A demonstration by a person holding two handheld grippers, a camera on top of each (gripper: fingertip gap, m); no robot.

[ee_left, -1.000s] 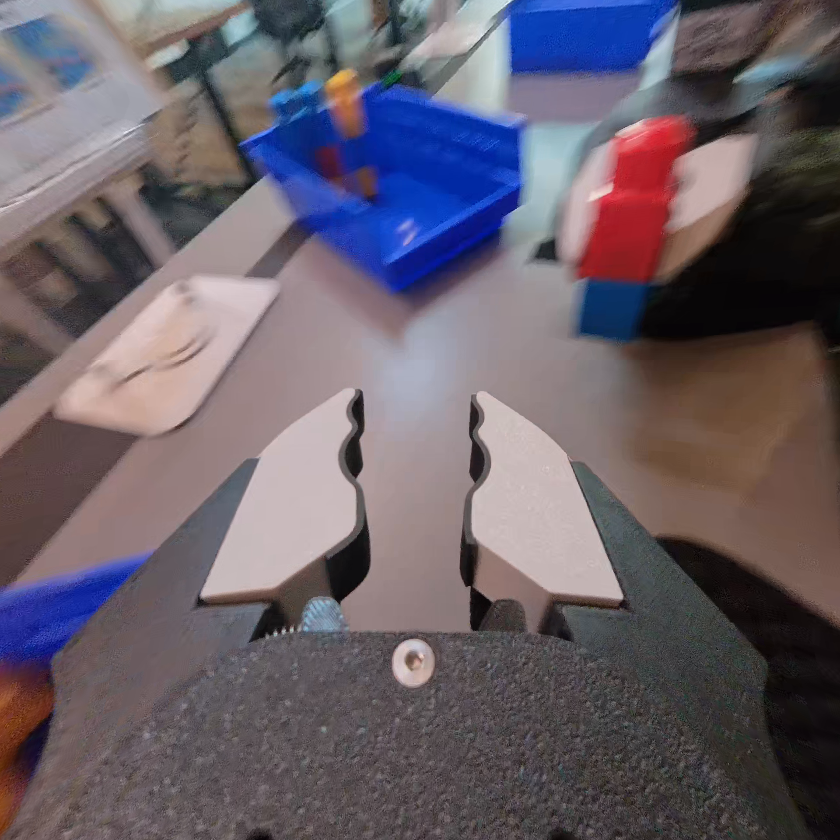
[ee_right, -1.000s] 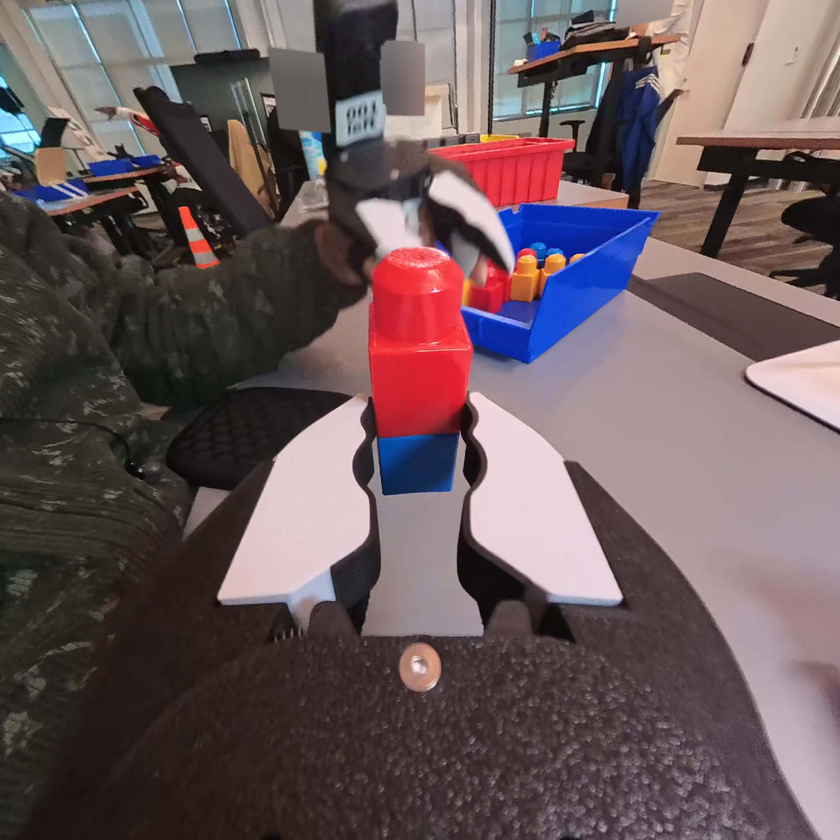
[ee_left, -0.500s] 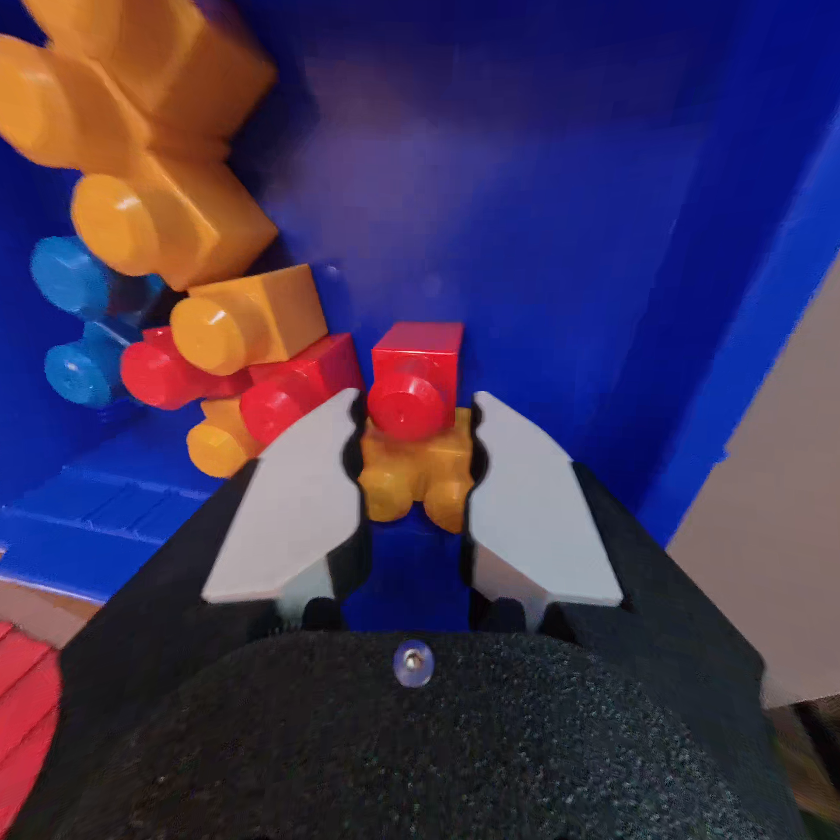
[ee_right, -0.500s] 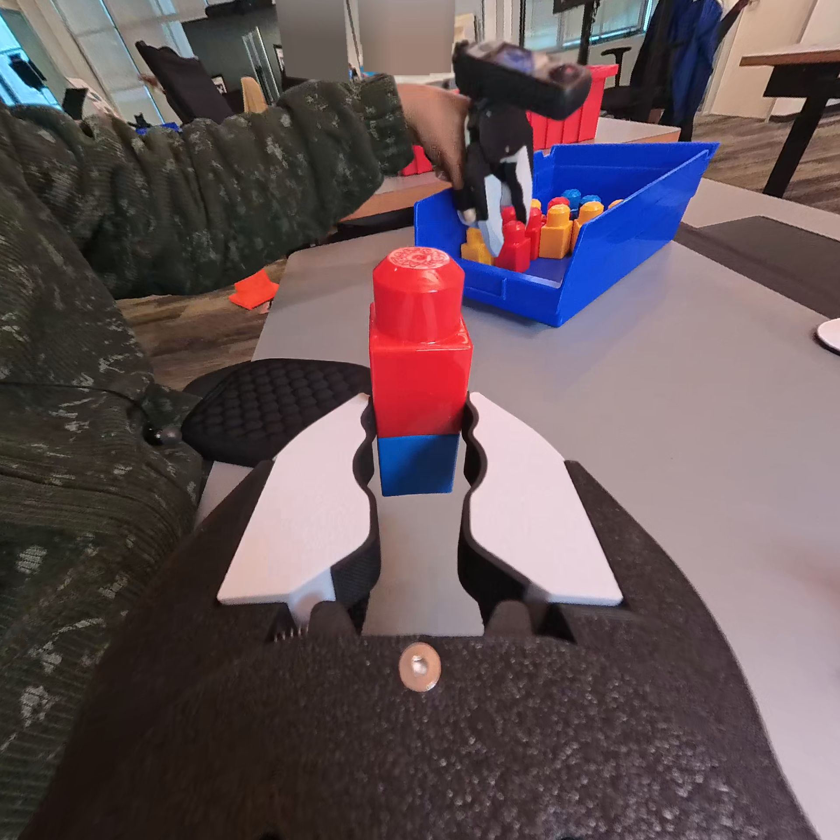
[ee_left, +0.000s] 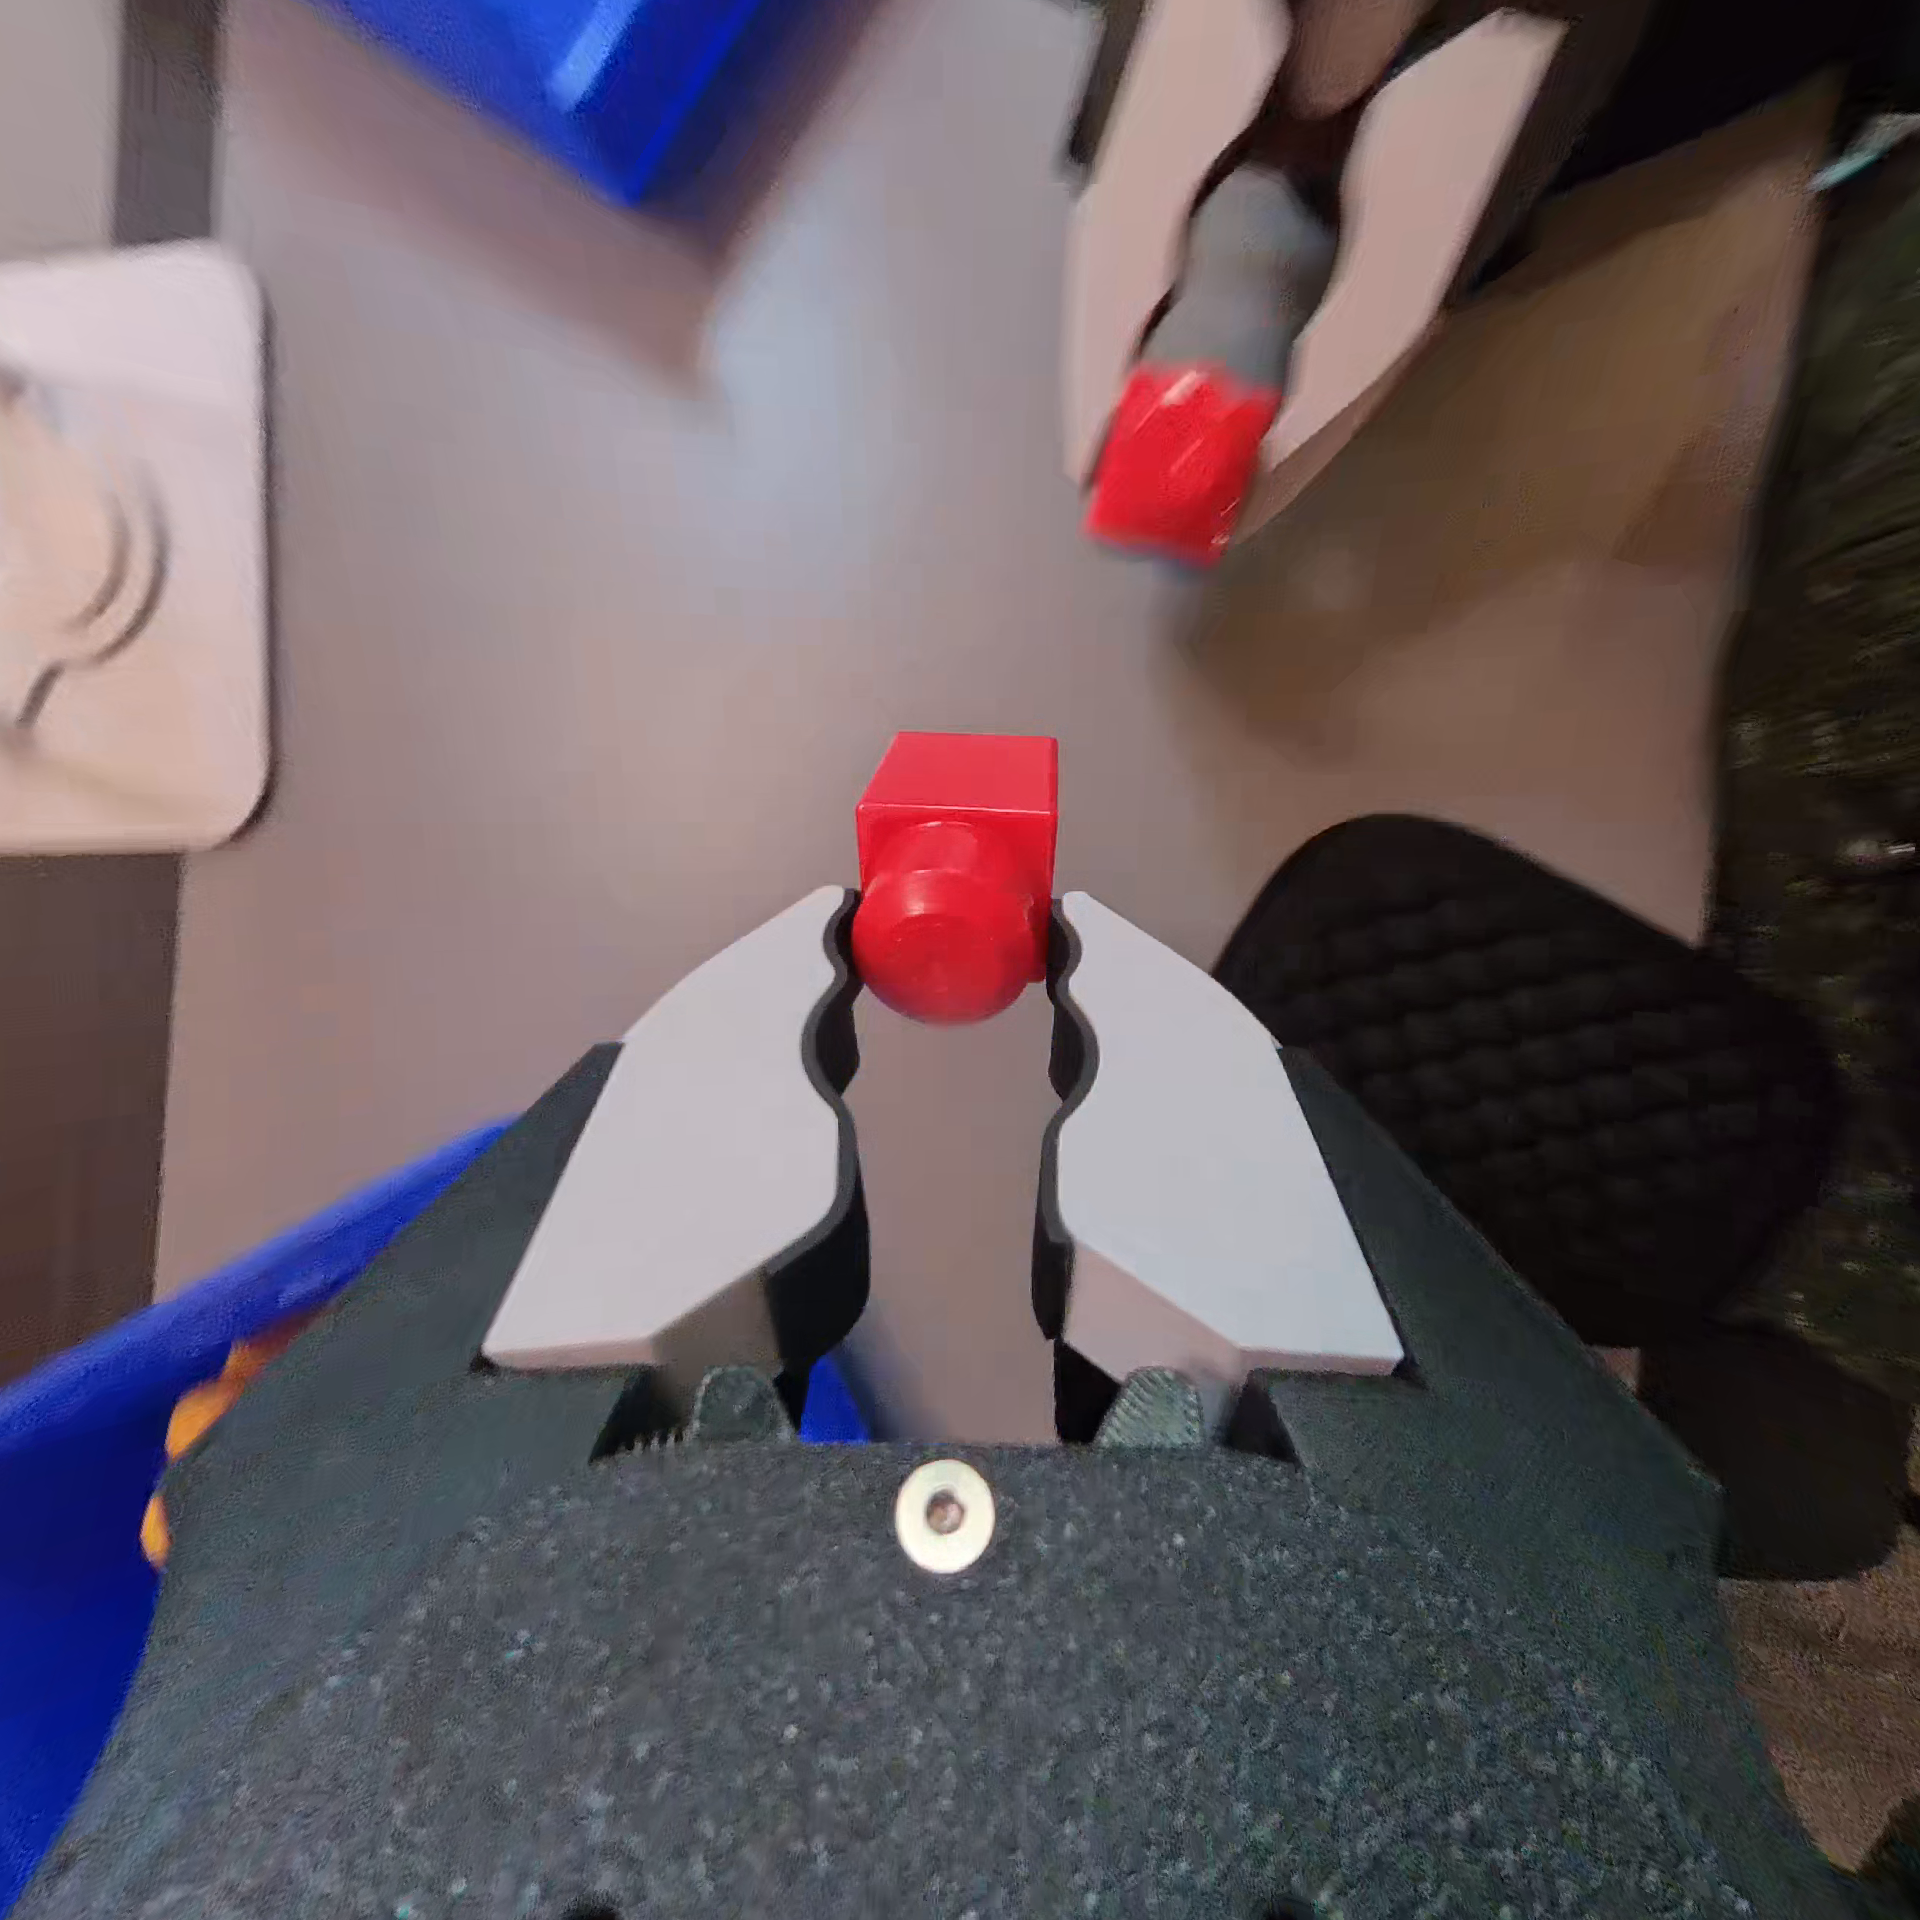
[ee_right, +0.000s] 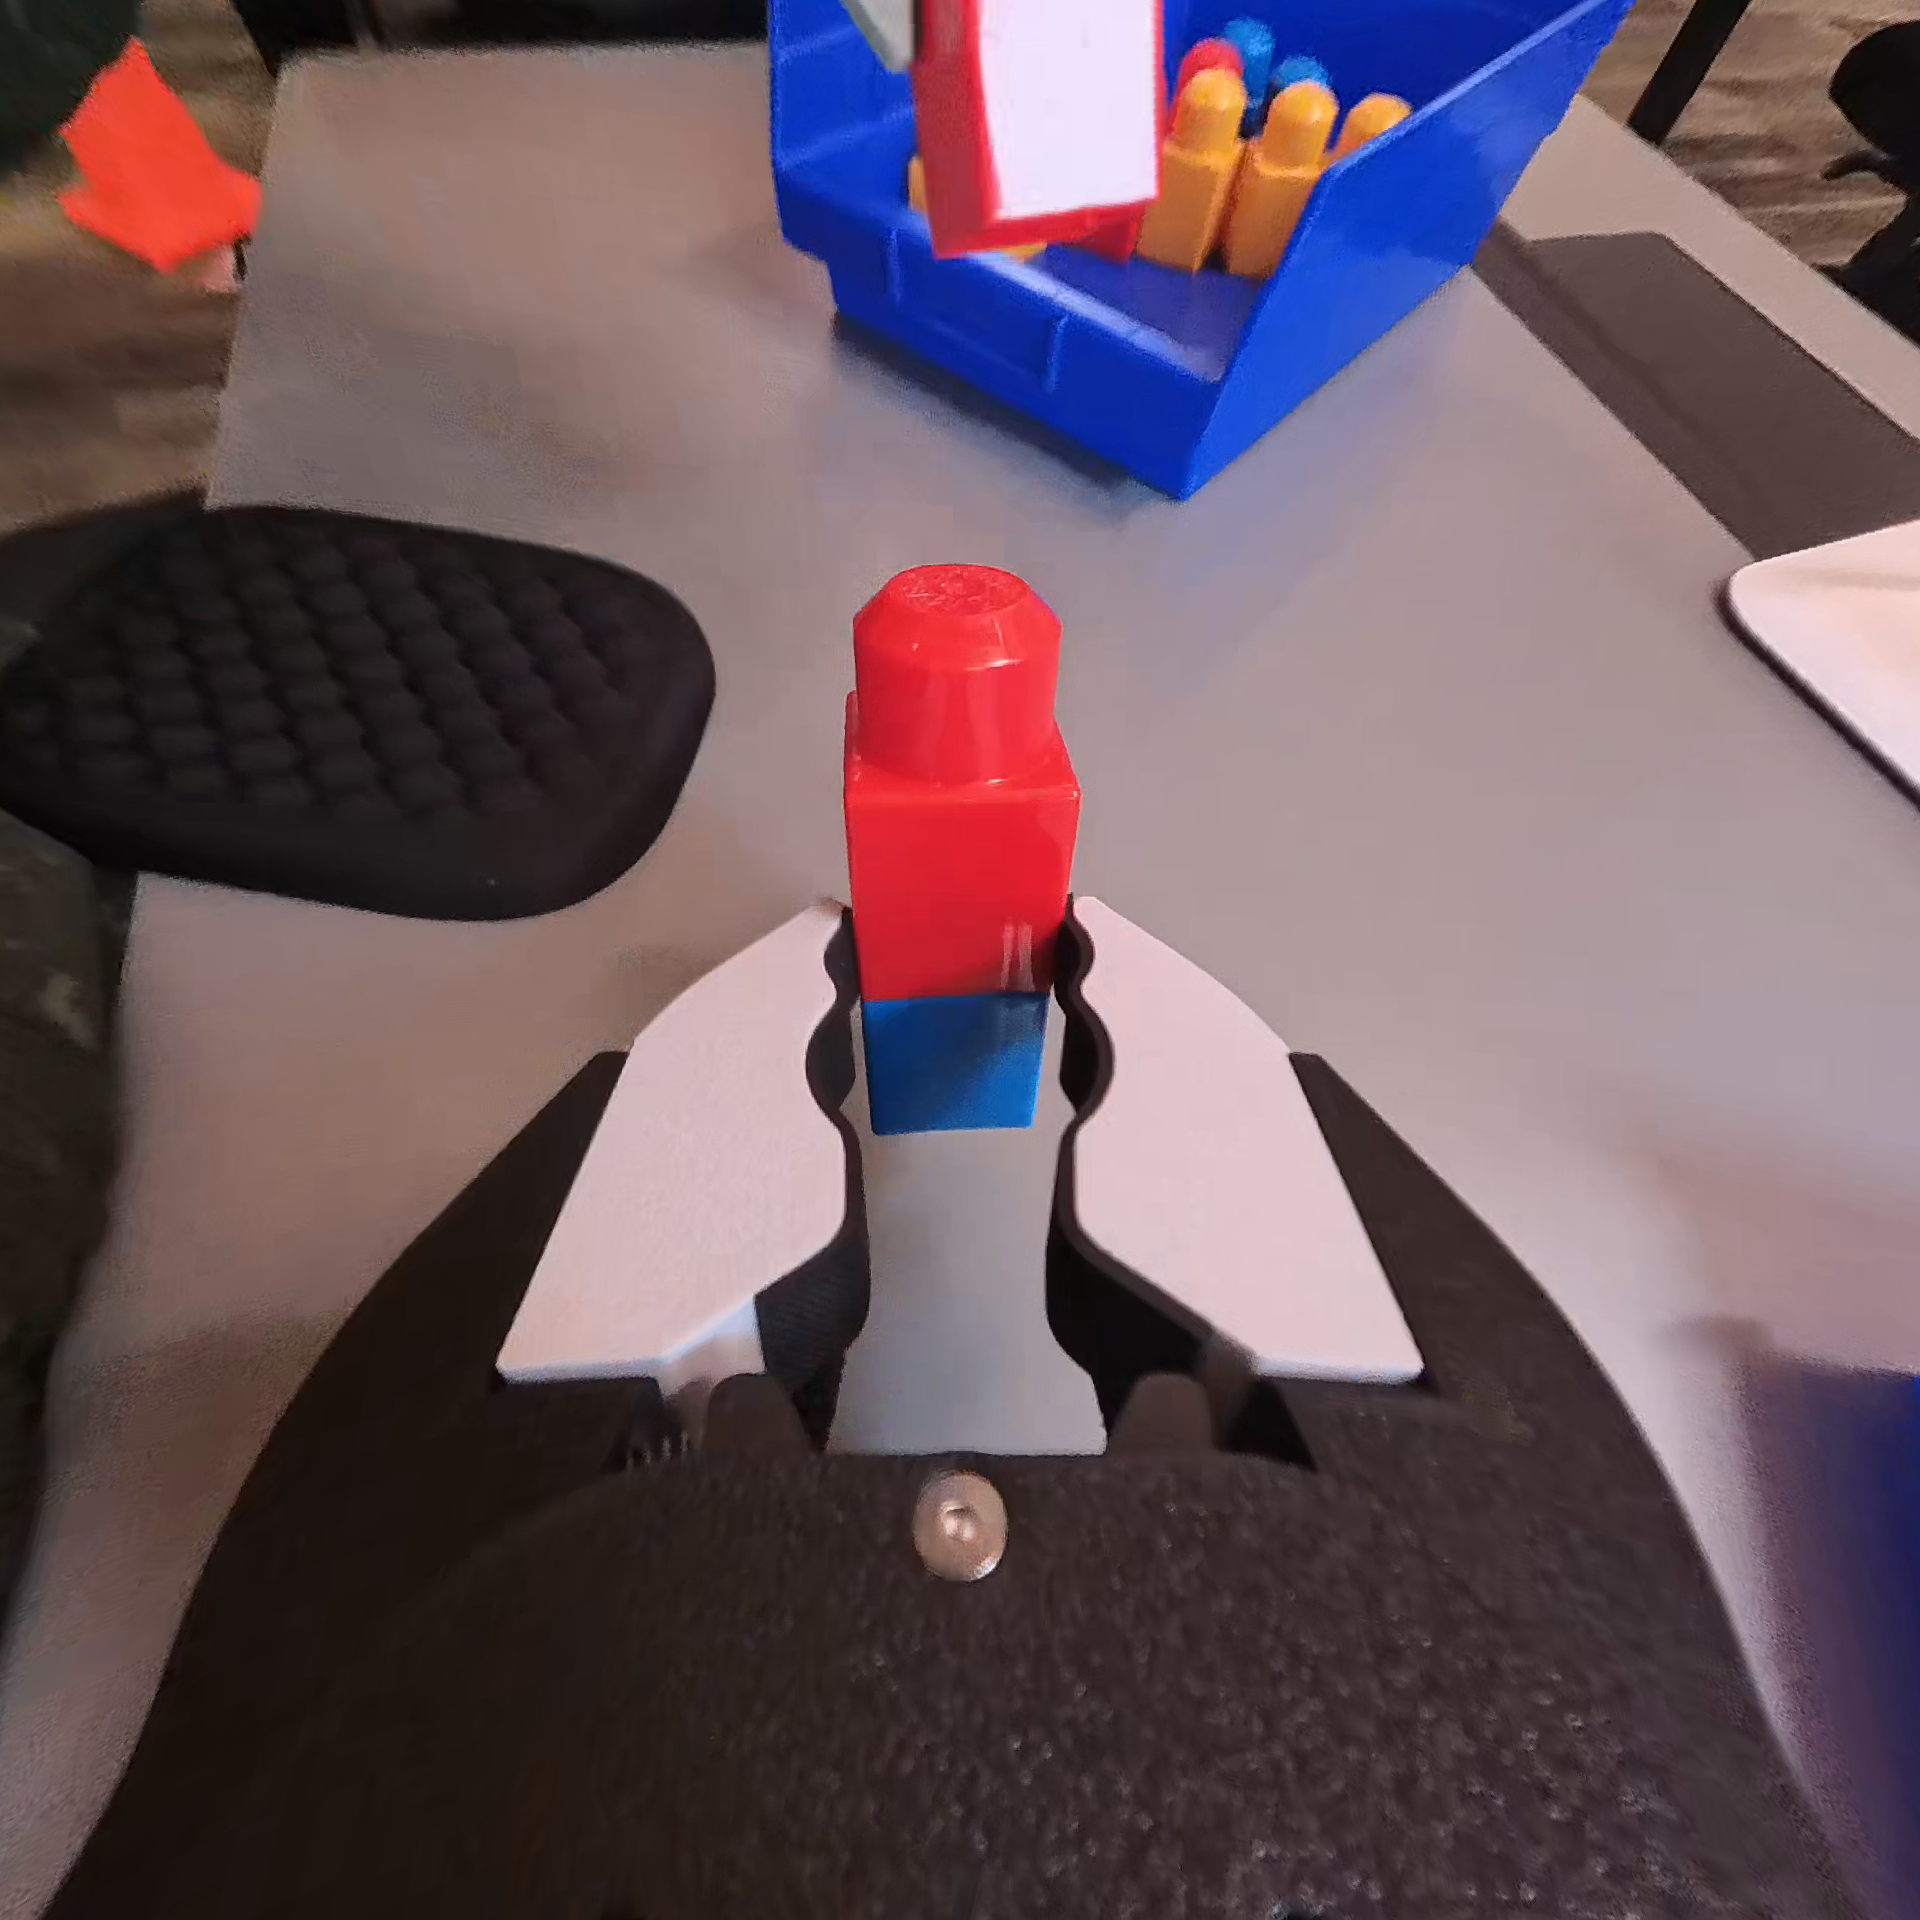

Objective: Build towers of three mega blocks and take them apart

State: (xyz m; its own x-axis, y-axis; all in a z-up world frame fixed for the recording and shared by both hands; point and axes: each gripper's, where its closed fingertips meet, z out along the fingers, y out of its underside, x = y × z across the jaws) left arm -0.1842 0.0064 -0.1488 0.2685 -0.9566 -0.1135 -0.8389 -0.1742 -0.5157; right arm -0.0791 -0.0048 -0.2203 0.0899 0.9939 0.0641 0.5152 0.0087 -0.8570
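Left wrist view, left to right. A white pad (ee_left: 125, 540) lies at the left edge of the grey tabletop (ee_left: 499, 644). A blue bin (ee_left: 582, 94) sits blurred toward the far edge, and a blue wall with orange pieces behind it shows at the lower left, partly hidden by the tool body. At centre, the left gripper (ee_left: 948, 914) is clamped on a single red block (ee_left: 961, 831); the stud faces the camera, the fingertips press its two sides, and the block is held clear above the tabletop. To the right, the right gripper (ee_left: 1184, 457) appears from above, blurred, closed around the two-block stack (ee_left: 1179, 468), of which mainly the red top shows. A black mesh cushion (ee_left: 1507, 1091) overhangs the near right edge of the tabletop.

Right wrist view, left to right. The black mesh cushion (ee_right: 343, 707) lies over the left edge of the tabletop (ee_right: 1351, 831). At centre, the right gripper (ee_right: 954, 935) grips the stack at the seam: a red block (ee_right: 956, 831) seated upright on a blue block (ee_right: 951, 1060). Whether the blue base touches the tabletop cannot be told. Beyond, the left gripper (ee_right: 1039, 125) hangs blurred before the blue bin (ee_right: 1195, 353), which holds orange, red and blue blocks (ee_right: 1268, 156) near the far right corner. A white pad (ee_right: 1839, 644) lies at the right edge.
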